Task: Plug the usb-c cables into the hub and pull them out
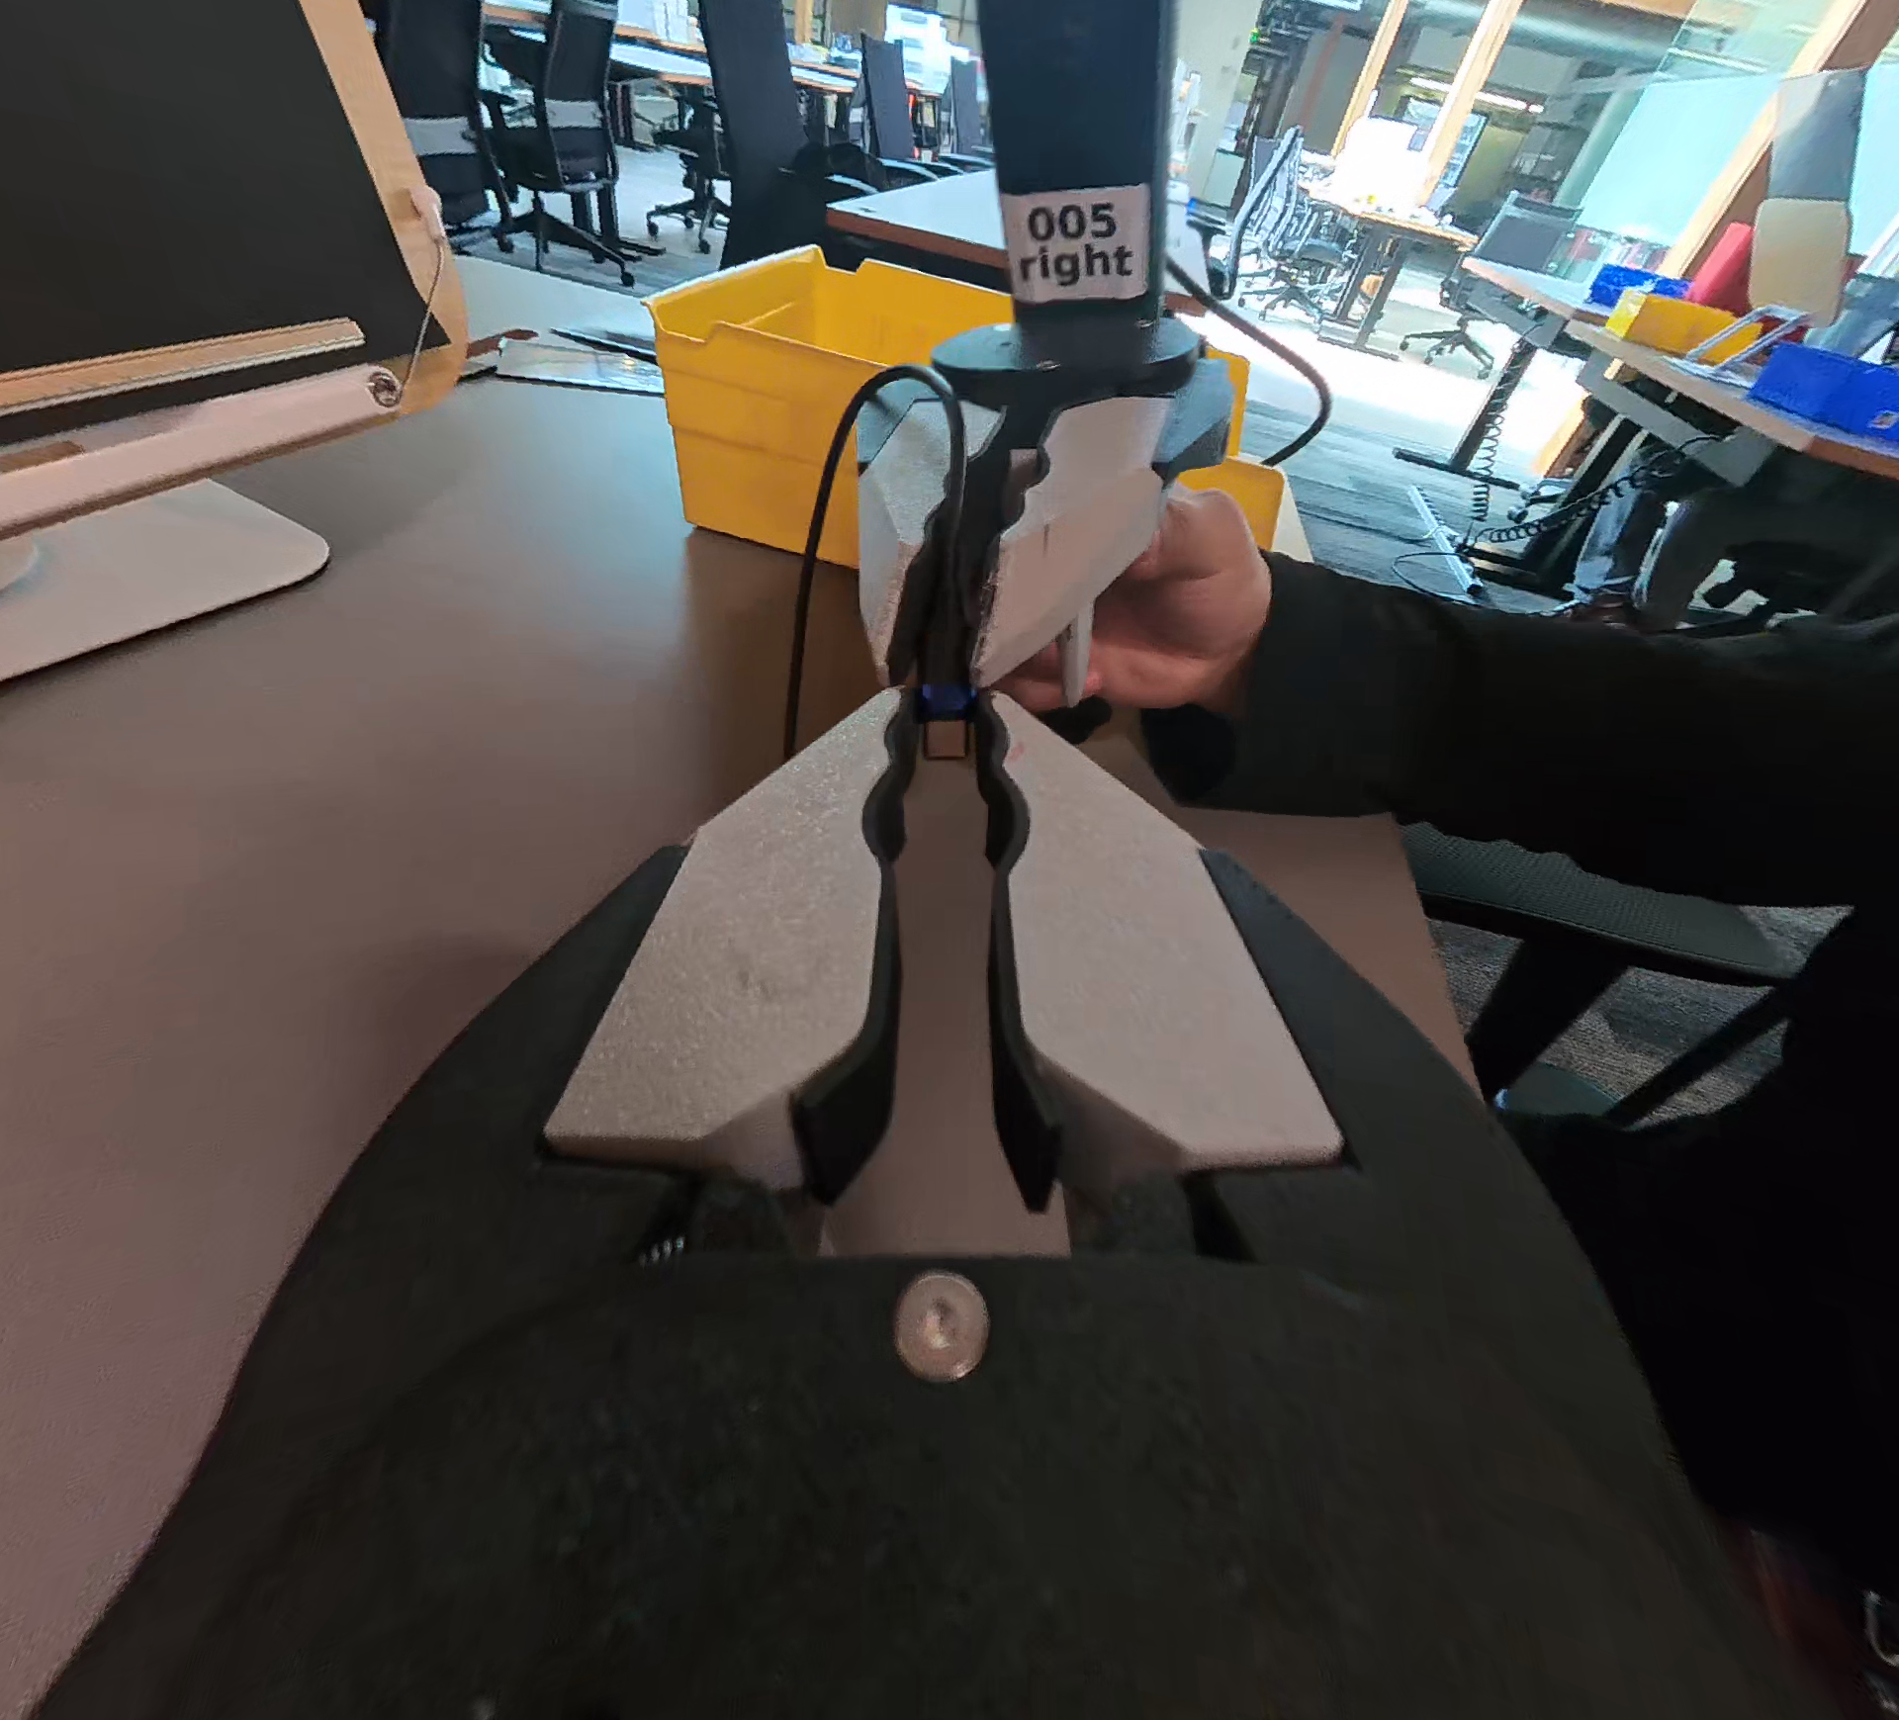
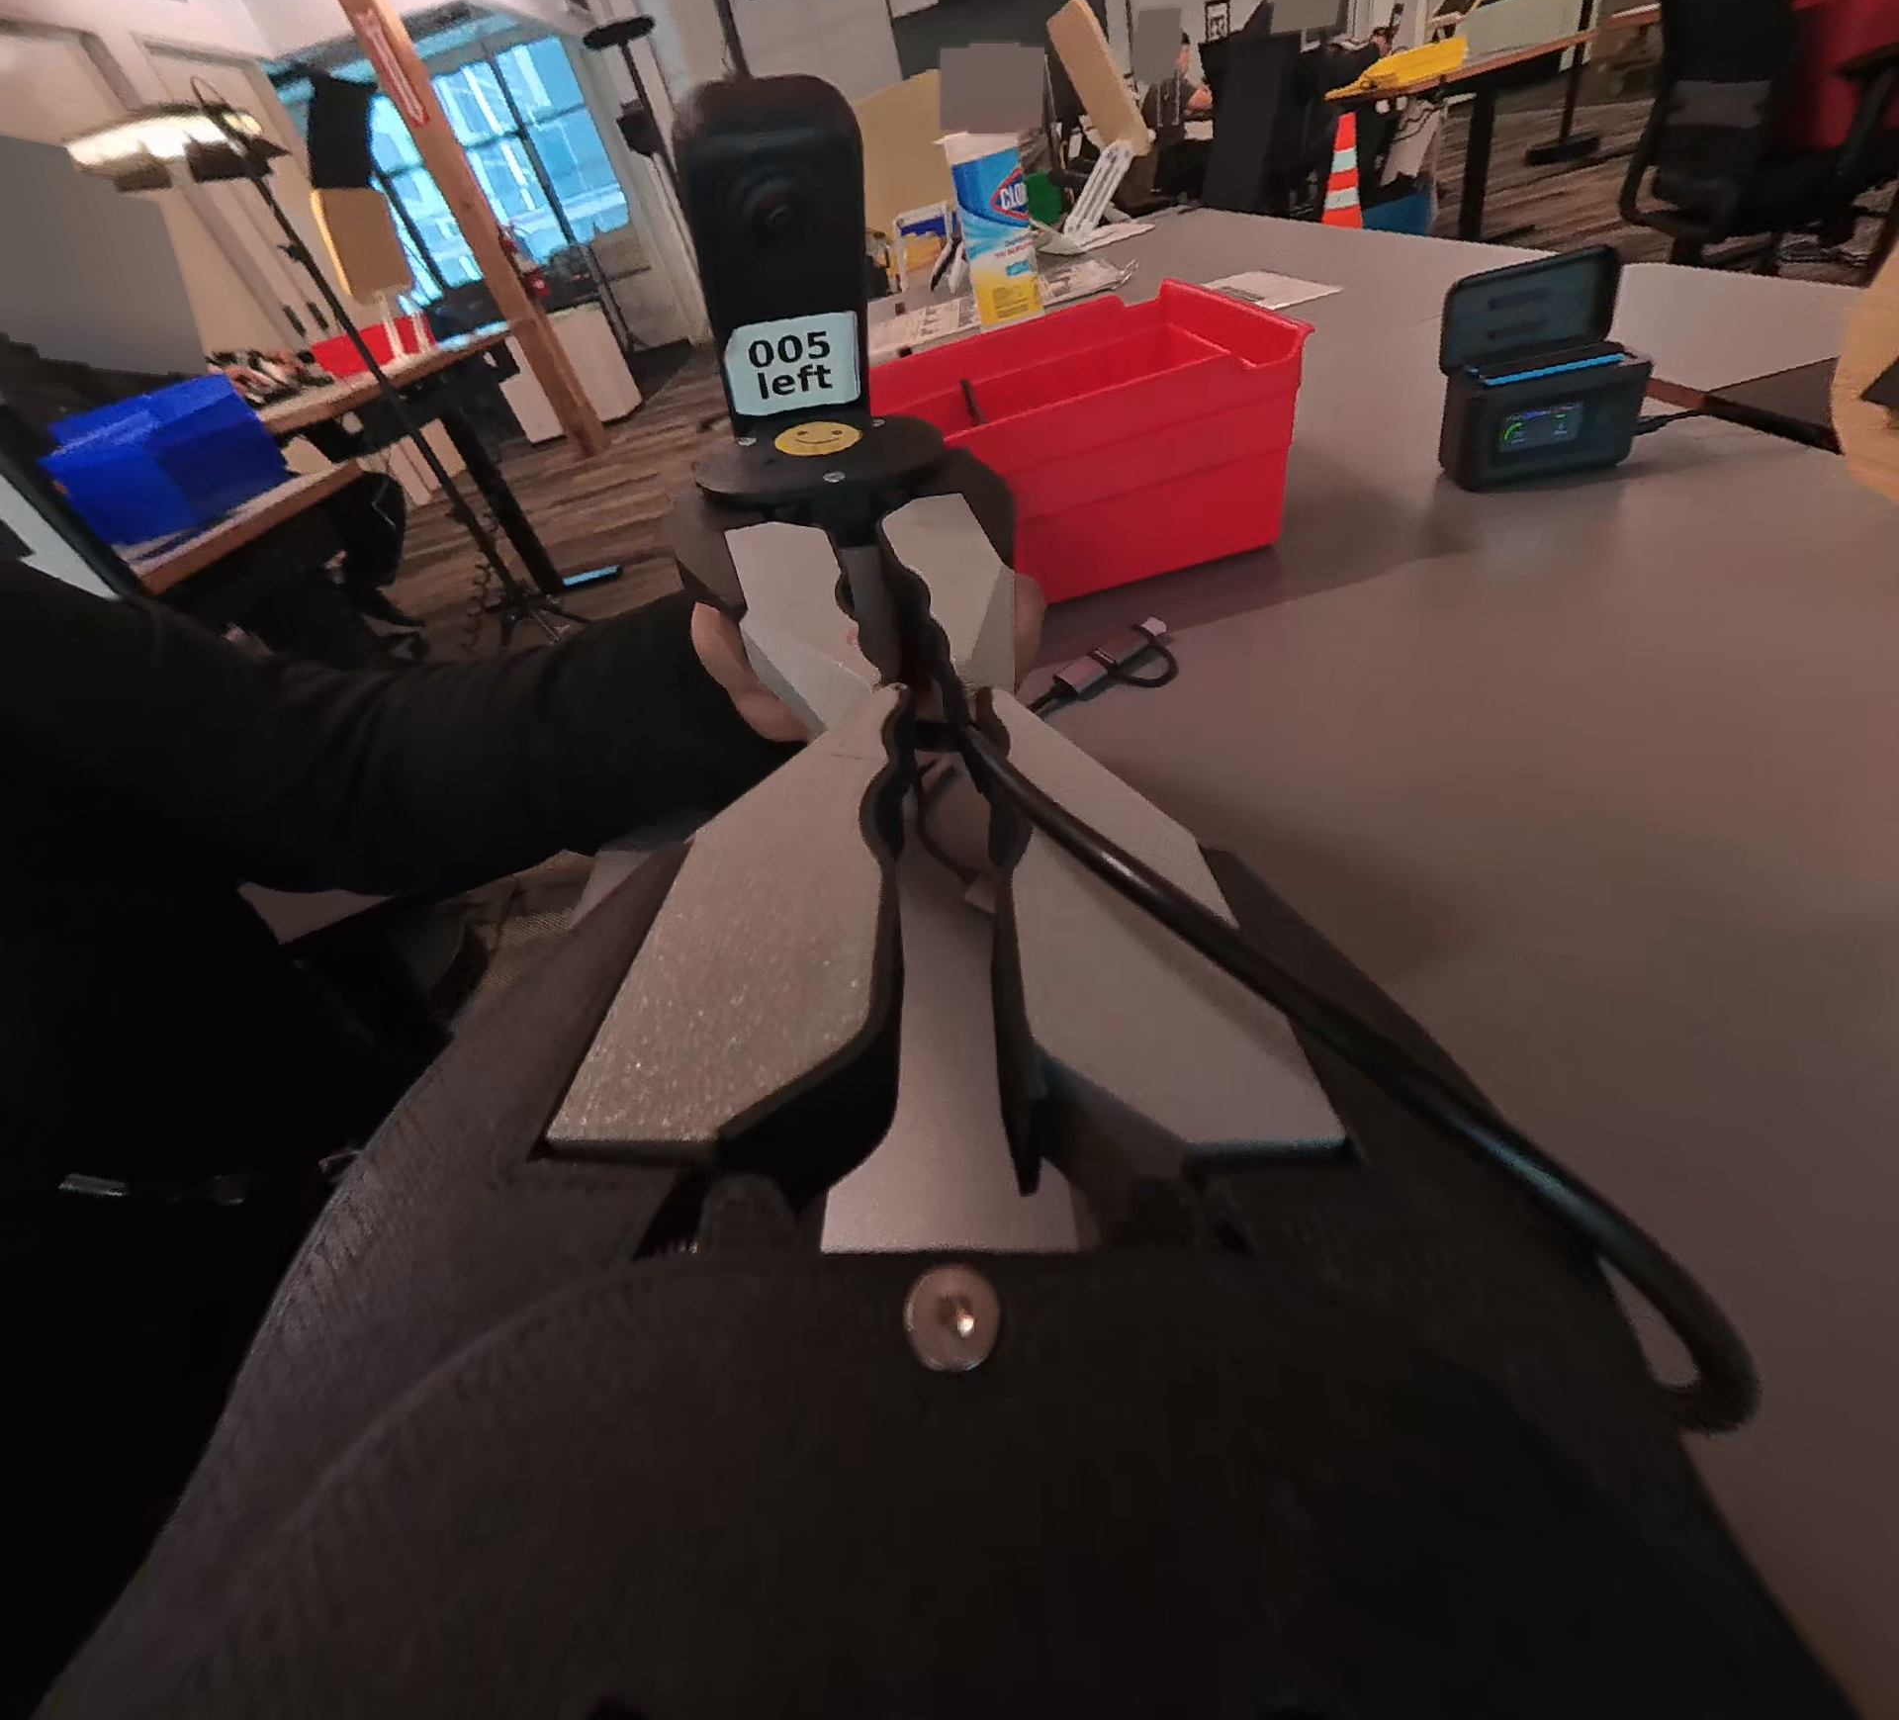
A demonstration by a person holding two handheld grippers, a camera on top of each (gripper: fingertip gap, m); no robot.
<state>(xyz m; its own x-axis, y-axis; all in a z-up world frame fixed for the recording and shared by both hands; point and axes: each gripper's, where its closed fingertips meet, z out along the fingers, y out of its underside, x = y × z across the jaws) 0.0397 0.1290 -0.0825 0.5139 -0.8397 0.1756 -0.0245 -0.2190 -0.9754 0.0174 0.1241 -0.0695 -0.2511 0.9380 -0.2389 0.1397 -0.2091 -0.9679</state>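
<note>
In the left wrist view my left gripper (image 1: 943, 717) is shut on a USB-C plug with a blue collar (image 1: 945, 703). The plug's metal tip points back between my fingers. My right gripper (image 1: 940, 664) faces it tip to tip, above the brown table (image 1: 411, 797). The plug's black cable (image 1: 822, 540) runs up between its fingers and loops down to the table. In the right wrist view my right gripper (image 2: 945, 713) stands slightly apart. The cable (image 2: 1182, 910) lies against its right pad only, with a gap on the other side. The left gripper (image 2: 904, 674) shows just beyond. The grey hub (image 2: 1115, 666) lies on the table behind them.
A yellow bin (image 1: 760, 396) stands behind the grippers and a monitor (image 1: 154, 129) at the left. In the right wrist view a red bin (image 2: 1130, 438), a wipes canister (image 2: 997, 232) and a dark charging case (image 2: 1536, 396) stand on the grey table (image 2: 1541, 797). A person's hands hold both grippers. Only a small space, under 4 cm, lies between the two pairs of fingers.
</note>
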